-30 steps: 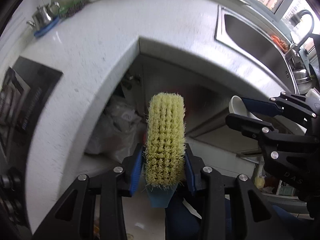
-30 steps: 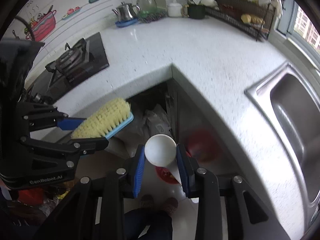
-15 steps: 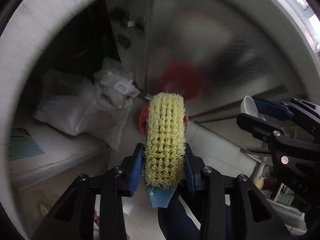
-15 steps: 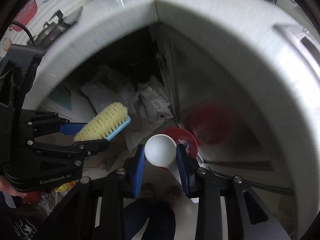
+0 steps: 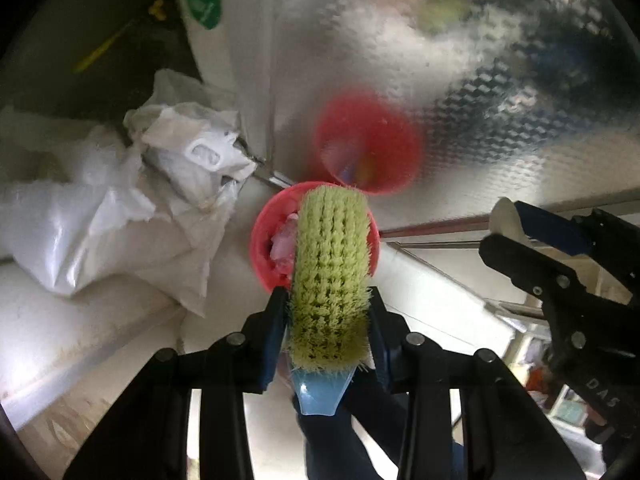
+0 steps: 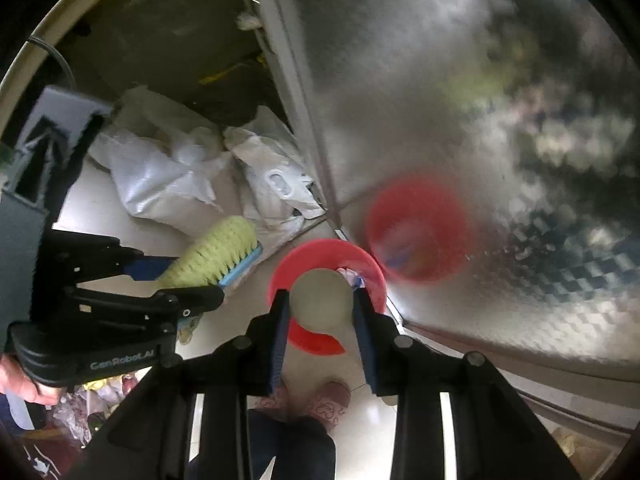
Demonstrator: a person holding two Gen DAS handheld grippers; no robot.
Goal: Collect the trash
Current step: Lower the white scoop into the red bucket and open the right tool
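My left gripper (image 5: 328,312) is shut on a scrub brush (image 5: 330,276) with yellow-green bristles and a blue back, bristles up. My right gripper (image 6: 320,304) is shut on a white paper cup (image 6: 320,300), held above a red bin (image 6: 288,272) on the floor with some trash in it. The red bin (image 5: 264,240) also shows in the left wrist view, just beyond the brush tip. The right gripper (image 5: 516,232) with the cup (image 5: 505,218) shows at the right there; the left gripper (image 6: 200,276) with the brush (image 6: 216,254) shows at the left of the right wrist view.
White plastic bags (image 5: 120,208) lie on the floor left of the bin, in front of an open dark cabinet (image 6: 160,40). A shiny metal cabinet door (image 6: 480,120) behind reflects the red bin. The person's slippered feet (image 6: 316,400) stand on the tiled floor below.
Both grippers have moved down from countertop height to near the floor, still holding the brush and the cup. The red bin is now much closer, right beneath the cup.
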